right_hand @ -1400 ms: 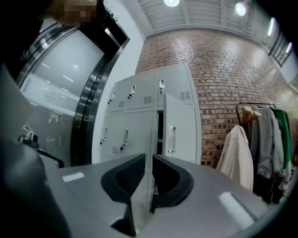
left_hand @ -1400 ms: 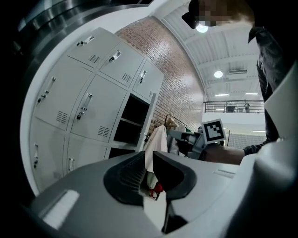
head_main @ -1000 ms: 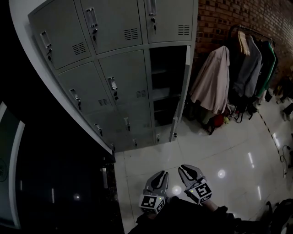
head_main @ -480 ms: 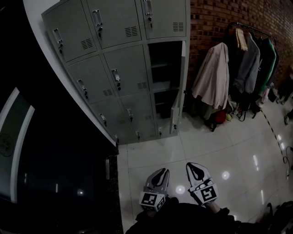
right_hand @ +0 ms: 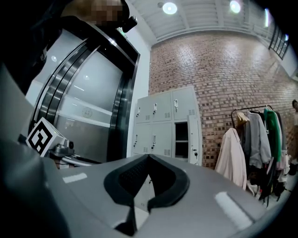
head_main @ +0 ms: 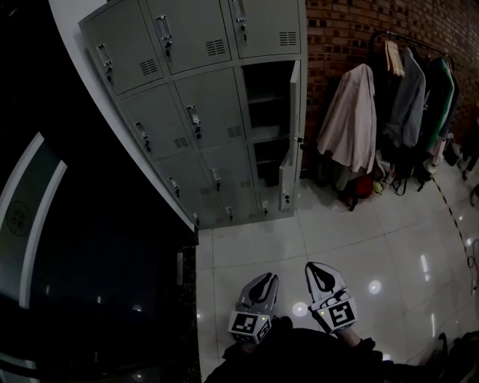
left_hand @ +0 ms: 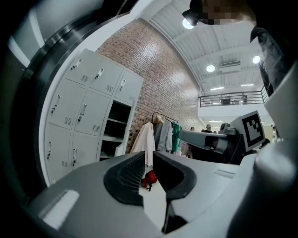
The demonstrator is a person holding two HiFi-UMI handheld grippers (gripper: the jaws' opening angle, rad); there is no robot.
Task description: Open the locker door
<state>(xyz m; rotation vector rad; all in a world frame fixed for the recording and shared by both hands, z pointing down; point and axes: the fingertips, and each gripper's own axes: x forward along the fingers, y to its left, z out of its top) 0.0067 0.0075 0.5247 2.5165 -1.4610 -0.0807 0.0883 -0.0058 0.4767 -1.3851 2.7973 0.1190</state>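
Grey steel locker door point(head_main: 295, 105) is standing open in the bank's right column, shrinking in frame as the person seems to be backing off. The left gripper point(head_main: 265, 278) is hanging barely parted and the right gripper point(head_main: 313, 268) closed, both empty, suggesting the opening is done.

The locker bank point(head_main: 209, 97) has three columns of doors. Its top row counts three shut doors point(head_main: 191, 34), and the row beneath has two more. At the bank's right edge two open doors point(head_main: 296, 101) stand one above the other. The number of rows near the bank's bottom edge cannot be told.

One clothes rack point(head_main: 408, 46) carries at least three garments: one pale coat point(head_main: 348, 123), one grey garment point(head_main: 408, 97) and one green garment point(head_main: 441, 90). One red bag point(head_main: 358, 196) lies on the floor under the coat.

There are two grippers, the left gripper point(head_main: 260, 281) and the right gripper point(head_main: 317, 271), each bearing one marker cube point(head_main: 247, 327). The right gripper view shows two round ceiling lamps point(right_hand: 170, 8).
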